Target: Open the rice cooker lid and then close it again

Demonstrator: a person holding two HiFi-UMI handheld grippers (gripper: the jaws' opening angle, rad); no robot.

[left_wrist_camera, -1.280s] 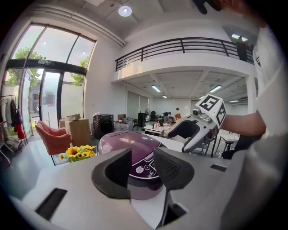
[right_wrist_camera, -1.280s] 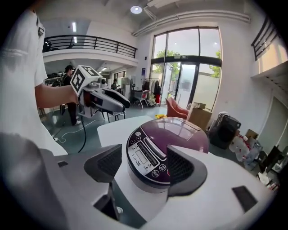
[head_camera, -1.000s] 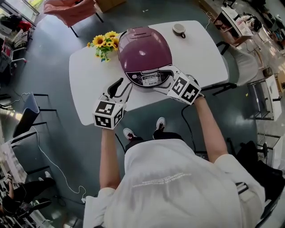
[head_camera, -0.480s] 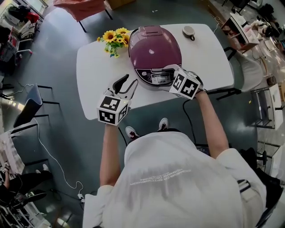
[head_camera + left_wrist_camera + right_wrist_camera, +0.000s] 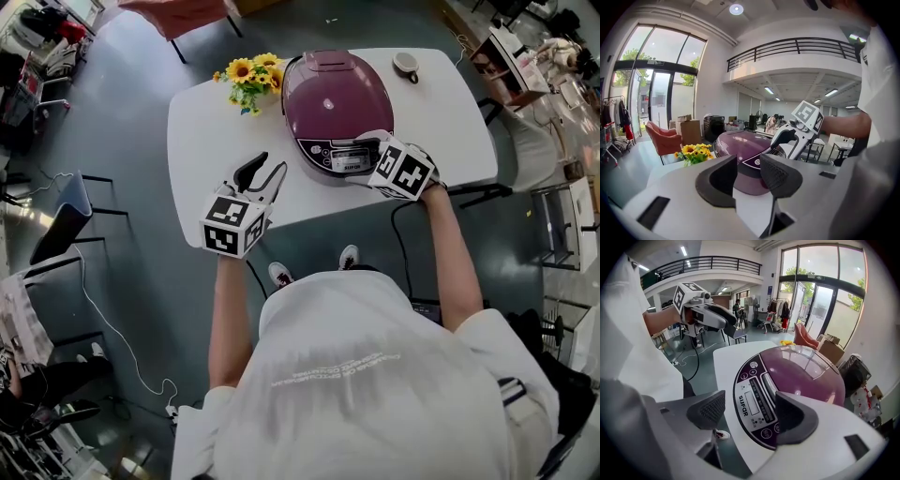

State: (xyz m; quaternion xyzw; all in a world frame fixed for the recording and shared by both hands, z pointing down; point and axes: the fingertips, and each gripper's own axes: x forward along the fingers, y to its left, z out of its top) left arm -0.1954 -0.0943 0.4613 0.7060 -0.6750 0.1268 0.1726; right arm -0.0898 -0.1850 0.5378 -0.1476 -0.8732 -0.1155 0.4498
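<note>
The purple rice cooker (image 5: 337, 94) stands on the white table (image 5: 202, 141) with its lid shut. The right gripper (image 5: 364, 155), jaws wide apart and empty, hovers over the cooker's control panel (image 5: 754, 404). The left gripper (image 5: 260, 173), part-open and empty, hangs off the cooker's front left. One pad should probably press squarely on the lid release, clear of the panel's buttons.
</note>
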